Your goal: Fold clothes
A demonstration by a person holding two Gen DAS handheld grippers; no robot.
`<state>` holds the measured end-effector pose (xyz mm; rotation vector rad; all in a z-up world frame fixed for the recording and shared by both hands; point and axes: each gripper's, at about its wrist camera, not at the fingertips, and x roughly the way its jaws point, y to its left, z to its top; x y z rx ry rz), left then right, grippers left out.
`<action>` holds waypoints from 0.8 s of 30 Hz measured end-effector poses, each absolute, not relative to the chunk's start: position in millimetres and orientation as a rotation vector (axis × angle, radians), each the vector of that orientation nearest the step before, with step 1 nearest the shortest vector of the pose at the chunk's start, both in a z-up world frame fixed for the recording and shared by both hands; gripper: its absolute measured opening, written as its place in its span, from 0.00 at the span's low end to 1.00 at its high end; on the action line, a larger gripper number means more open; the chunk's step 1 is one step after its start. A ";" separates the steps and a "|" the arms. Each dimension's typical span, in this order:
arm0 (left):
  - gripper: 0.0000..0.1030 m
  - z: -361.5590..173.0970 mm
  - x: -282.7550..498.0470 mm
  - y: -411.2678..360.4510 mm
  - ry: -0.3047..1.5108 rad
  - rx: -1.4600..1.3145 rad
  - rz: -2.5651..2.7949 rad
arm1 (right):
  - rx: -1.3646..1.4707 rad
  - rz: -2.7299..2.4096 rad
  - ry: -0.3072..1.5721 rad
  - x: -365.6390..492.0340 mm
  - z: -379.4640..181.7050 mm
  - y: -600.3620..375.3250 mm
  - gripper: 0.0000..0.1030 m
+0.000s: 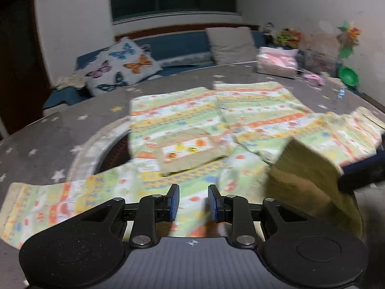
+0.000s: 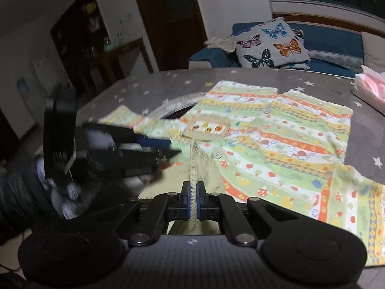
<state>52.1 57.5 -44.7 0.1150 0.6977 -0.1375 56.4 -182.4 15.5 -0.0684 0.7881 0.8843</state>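
Observation:
A child's shirt (image 1: pixel 182 120) printed in green, orange and yellow stripes lies spread on the grey star-patterned table cover (image 1: pixel 60 130), its chest pocket (image 1: pixel 190 151) facing up. My left gripper (image 1: pixel 193 202) sits at the shirt's near edge, its blue pads a little apart and the gap filled with printed cloth. The right wrist view shows the left gripper (image 2: pixel 168 154) blurred, low over the shirt (image 2: pixel 276 144). My right gripper (image 2: pixel 192 200) is shut on the shirt's stitched edge, which runs up between its pads. In the left wrist view the right gripper (image 1: pixel 356 175) lifts a pale flap of cloth.
A round stitched opening (image 1: pixel 113 154) in the table cover lies partly under the shirt. A butterfly cushion (image 1: pixel 120 65) and a grey cushion (image 1: pixel 231 45) rest on the blue sofa behind. A pink pack (image 1: pixel 276 62) and a green bowl (image 1: pixel 349 75) stand at the far right.

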 end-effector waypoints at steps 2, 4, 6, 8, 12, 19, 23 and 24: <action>0.26 -45.0 44.5 48.5 0.690 0.144 -0.182 | -0.052 0.881 0.783 57.5 19.4 -185.9 0.04; 0.26 -45.4 37.0 40.3 0.688 0.166 -0.224 | -0.047 0.884 0.781 57.2 20.5 -187.0 0.04; 0.26 -45.4 32.2 35.6 0.684 0.183 -0.238 | -0.047 0.888 0.780 56.6 20.3 -186.9 0.04; 0.26 -45.4 27.7 31.2 0.679 0.200 -0.248 | -0.048 0.888 0.779 56.6 19.0 -185.6 0.04; 0.27 -31.8 25.1 42.7 0.641 0.120 -0.199 | -0.017 0.877 0.766 59.7 21.7 -189.9 0.04; 0.29 -16.6 2.4 17.6 0.574 0.240 -0.399 | -0.014 0.866 0.776 61.7 20.2 -192.9 0.04; 0.30 -29.6 3.8 3.8 0.600 0.325 -0.430 | -0.009 0.865 0.774 60.0 20.1 -193.3 0.04; 0.30 -33.2 6.0 2.7 0.613 0.339 -0.429 | -0.011 0.865 0.775 59.6 20.1 -193.6 0.04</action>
